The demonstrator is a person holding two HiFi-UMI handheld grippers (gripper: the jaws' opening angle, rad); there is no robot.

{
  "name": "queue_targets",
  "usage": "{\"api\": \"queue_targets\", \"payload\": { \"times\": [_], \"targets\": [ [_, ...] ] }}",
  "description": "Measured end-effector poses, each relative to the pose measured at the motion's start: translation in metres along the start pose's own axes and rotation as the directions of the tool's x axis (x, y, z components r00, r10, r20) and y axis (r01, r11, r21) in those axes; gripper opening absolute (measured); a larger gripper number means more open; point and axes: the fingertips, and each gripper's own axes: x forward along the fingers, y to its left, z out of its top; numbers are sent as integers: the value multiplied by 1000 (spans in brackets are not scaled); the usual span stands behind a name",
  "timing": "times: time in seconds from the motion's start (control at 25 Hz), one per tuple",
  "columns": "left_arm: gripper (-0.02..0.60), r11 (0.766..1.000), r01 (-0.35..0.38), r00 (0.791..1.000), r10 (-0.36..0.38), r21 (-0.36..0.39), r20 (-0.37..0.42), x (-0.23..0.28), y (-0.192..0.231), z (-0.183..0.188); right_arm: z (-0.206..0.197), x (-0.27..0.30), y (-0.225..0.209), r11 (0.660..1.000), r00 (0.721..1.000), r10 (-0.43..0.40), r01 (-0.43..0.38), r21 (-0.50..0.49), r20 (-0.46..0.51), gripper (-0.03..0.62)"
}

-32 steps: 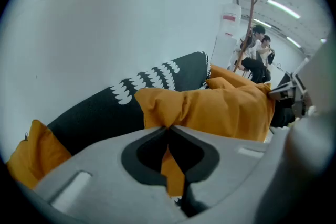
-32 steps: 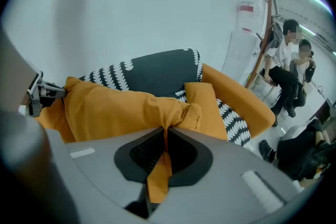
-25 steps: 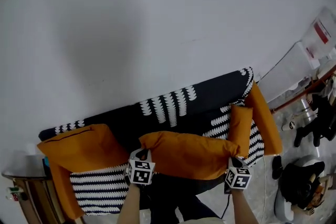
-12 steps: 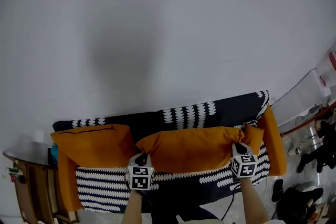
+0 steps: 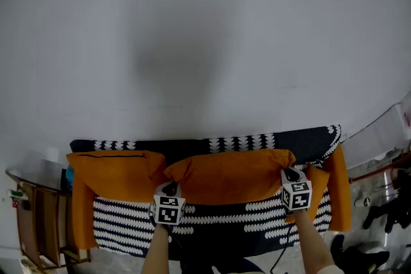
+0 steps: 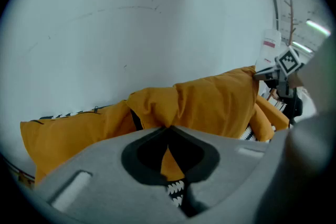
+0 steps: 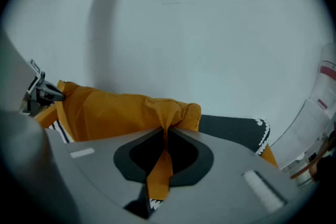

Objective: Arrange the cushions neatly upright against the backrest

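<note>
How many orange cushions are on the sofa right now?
3: left cushion at the left end; middle cushion gripped by the left gripper and right gripper; small cushion at right, partly hidden. Orange side pieces look like armrests.

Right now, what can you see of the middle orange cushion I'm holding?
The middle orange cushion is a plump oblong pillow in plain mustard-orange fabric, wrinkled near its ends. It lies lengthwise in front of the dark patterned backrest. The left gripper pinches its left corner and the right gripper its right corner, jaws shut on bunched cloth. Its left end meets the left cushion; whether it rests on the seat cannot be told.
</note>
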Motion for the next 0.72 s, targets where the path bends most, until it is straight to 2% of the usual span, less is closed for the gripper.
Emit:
{"api": "queue_targets", "payload": {
  "times": [0.2, 0.36, 0.48, 0.64, 0.72],
  "targets": [
    [12, 1000, 2, 998, -1, 19, -68, 30, 9, -18, -28, 32, 2, 999, 995, 8, -13, -46, -104, 40],
    [15, 1000, 9, 996, -8, 14, -90, 46, 8, -18, -39, 42, -9, 1000, 993, -18, 20, 18, -115, 59],
    [21, 1000, -13, 995, 14, 10, -94, 49, 11, -11, -35, 47, -14, 998, 994, -21, 26, 52, -103, 88],
    [55, 998, -64, 996, 63, -5, -59, 48, 18, -5, -27, 49, -16, 995, 996, -15, 24, 98, -88, 212],
    [61, 996, -82, 996, 82, -33, -26, 43, 23, 1, -21, 46, -17, 992, 998, -22, 29, 122, -60, 219]
  ]
}}
